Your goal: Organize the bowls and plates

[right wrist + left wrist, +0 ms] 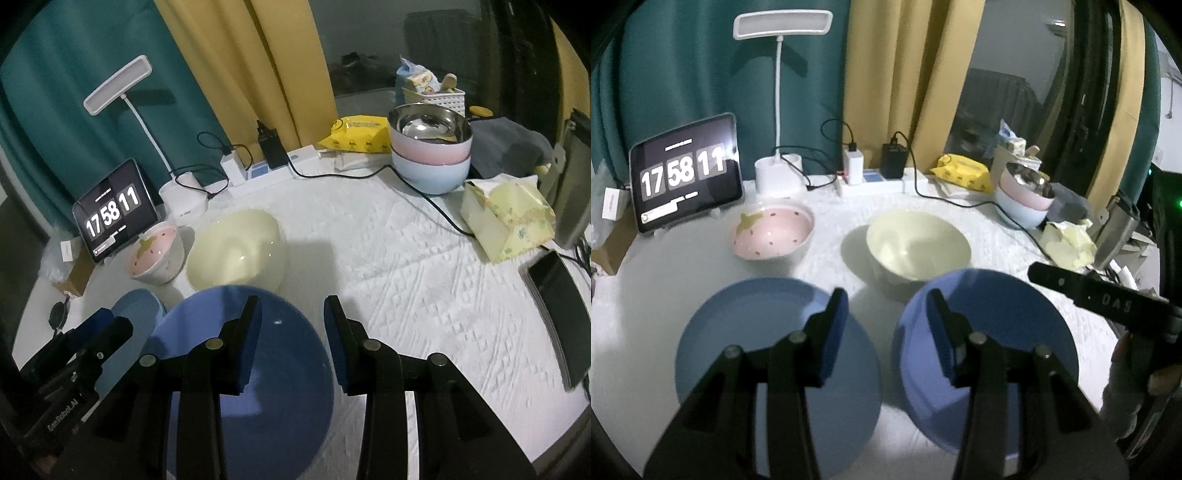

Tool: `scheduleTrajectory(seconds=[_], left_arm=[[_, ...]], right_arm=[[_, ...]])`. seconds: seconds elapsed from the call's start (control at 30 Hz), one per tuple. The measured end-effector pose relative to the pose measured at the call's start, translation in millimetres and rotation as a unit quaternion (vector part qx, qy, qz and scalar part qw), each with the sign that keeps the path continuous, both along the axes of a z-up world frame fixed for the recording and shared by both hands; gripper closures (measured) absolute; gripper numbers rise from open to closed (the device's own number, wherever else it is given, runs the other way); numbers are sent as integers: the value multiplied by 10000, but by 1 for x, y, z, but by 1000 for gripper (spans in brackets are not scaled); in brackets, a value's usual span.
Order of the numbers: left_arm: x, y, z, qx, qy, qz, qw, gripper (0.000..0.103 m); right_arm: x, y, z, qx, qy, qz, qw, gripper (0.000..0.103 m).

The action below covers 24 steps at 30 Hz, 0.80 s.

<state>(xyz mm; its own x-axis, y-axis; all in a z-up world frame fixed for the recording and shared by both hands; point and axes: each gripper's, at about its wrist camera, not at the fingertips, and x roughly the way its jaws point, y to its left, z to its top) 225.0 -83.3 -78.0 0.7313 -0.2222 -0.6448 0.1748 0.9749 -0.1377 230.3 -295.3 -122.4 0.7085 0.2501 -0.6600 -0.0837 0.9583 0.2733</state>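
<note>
— What's nearest, from where you stand?

— The left hand-held gripper, fingers spread apart and holding nothing. It hangs over the gap between two plates on the white tabletop: a light blue plate under its left finger and a darker blue plate under its right one. The two plates lie side by side, just apart.

— And the other one?

— The right hand-held gripper is released too, nothing between its fingers. Its left finger sits above the darker blue plate; its right finger is over bare cloth beside the rim. Whether either finger touches the plate, I cannot tell.

— Further back?

— Right behind the plates, a pale yellow bowl stands upright, close to the darker plate's far edge. To its left, well apart from it, is a pink strawberry-pattern bowl, tilted a little.

— And at the far edge?

— A tablet clock reading 17 58 11, a white desk lamp, a power strip with chargers, a yellow wipes pack, and on the right a steel-lined pink bowl nested in a light blue one, near a tissue box.
</note>
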Motion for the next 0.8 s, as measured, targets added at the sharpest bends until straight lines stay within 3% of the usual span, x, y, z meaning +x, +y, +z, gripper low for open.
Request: scheduleTrajectory(seconds=[0.63,0.8], left_arm=[[59,3,-6,-28,163,12,9999,57],[78,5,-15,-32,393,-57,9992,57]], right_arm=[[52,14,-9,-96,157,179,9997,66],[65,21,-8,-169,229,225,9993,66]])
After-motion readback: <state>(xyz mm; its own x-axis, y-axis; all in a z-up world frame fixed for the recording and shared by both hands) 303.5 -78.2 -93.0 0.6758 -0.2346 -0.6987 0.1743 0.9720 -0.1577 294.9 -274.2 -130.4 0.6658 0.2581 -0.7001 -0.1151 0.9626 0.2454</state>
